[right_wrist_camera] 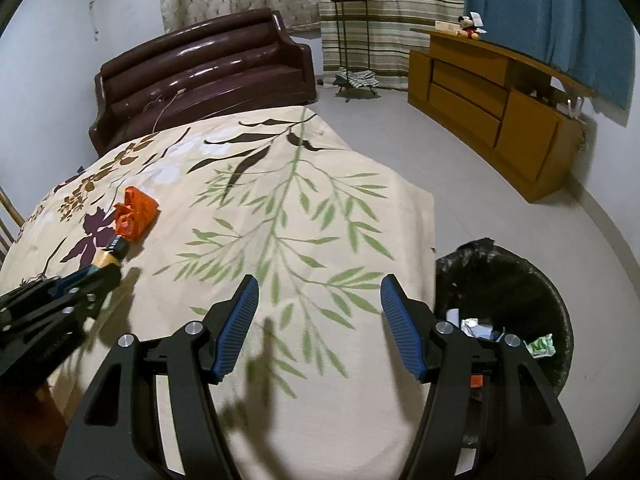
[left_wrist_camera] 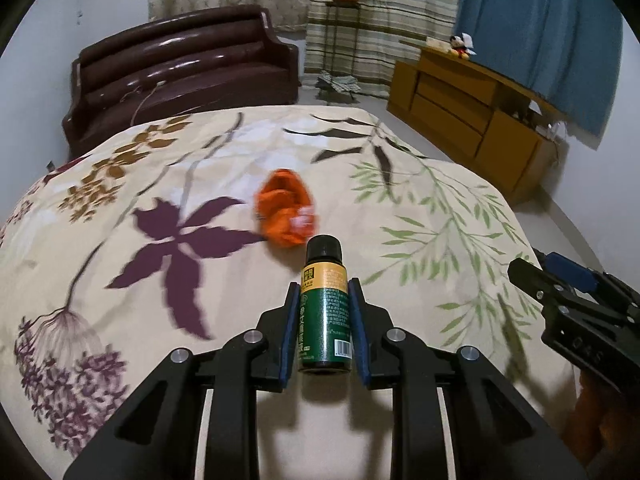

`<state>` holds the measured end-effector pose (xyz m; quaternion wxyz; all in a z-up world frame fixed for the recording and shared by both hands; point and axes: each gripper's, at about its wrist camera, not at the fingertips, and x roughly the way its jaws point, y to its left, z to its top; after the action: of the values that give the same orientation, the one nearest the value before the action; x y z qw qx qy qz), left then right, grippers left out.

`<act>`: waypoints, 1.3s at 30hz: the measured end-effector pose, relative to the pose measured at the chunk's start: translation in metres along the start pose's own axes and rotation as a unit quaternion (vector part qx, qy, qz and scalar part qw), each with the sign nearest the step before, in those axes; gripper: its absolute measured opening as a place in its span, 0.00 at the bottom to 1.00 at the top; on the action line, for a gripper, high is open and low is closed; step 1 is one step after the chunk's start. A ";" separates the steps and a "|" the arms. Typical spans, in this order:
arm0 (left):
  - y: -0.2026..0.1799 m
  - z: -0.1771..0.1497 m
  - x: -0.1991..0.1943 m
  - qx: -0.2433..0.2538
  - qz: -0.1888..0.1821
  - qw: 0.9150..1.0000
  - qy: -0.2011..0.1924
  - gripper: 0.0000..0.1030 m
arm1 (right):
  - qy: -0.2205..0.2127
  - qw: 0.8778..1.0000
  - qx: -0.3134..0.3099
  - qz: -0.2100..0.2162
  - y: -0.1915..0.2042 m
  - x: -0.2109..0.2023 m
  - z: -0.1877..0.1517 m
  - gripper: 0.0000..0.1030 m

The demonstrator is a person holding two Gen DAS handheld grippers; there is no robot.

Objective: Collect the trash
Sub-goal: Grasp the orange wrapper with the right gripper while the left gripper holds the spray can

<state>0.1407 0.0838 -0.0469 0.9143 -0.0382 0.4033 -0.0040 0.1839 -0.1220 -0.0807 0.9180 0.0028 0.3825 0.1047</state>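
Observation:
My left gripper (left_wrist_camera: pixel 325 292) is shut on a small green bottle (left_wrist_camera: pixel 326 312) with a black cap and yellow label, held above the floral bedspread (left_wrist_camera: pixel 160 184). A crumpled orange wrapper (left_wrist_camera: pixel 286 214) lies on the bed just beyond the bottle. In the right wrist view the left gripper (right_wrist_camera: pixel 114 262) holds the bottle (right_wrist_camera: pixel 109 258) at the left, next to the orange wrapper (right_wrist_camera: pixel 134 214). My right gripper (right_wrist_camera: pixel 318 300) is open and empty over the bed's right part. It also shows in the left wrist view (left_wrist_camera: pixel 532 276) at the right edge.
A black-lined trash bin (right_wrist_camera: pixel 532 280) with several scraps inside stands on the floor right of the bed. A brown sofa (right_wrist_camera: pixel 208 76) stands beyond the bed. A wooden cabinet (right_wrist_camera: pixel 500 112) lines the right wall. A plant stand (right_wrist_camera: pixel 350 36) is by the curtains.

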 end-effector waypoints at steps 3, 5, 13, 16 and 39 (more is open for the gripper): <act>0.019 -0.001 -0.009 -0.011 0.014 1.000 -0.006 0.24 | 0.001 1.000 -0.011 0.006 0.013 0.002 0.002 0.60; 0.032 -0.001 -0.012 -0.019 0.025 0.999 -0.008 0.24 | 0.000 1.000 -0.020 0.012 0.024 0.003 0.005 0.60; 0.091 0.001 -0.018 -0.053 0.071 0.996 -0.016 0.24 | -0.005 0.998 -0.052 0.033 0.069 0.011 0.020 0.60; 0.109 0.002 -0.019 -0.064 0.082 0.994 -0.021 0.24 | -0.005 0.997 -0.065 0.044 0.090 0.016 0.027 0.60; 0.165 0.000 -0.010 -0.096 0.086 0.991 -0.022 0.24 | 0.025 0.992 -0.110 0.063 0.167 0.067 0.049 0.63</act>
<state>0.1299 0.2485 -0.0511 0.9118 -0.0915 0.3837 0.1140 0.2326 0.0586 -0.0792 0.8944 -0.0765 0.3907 0.2036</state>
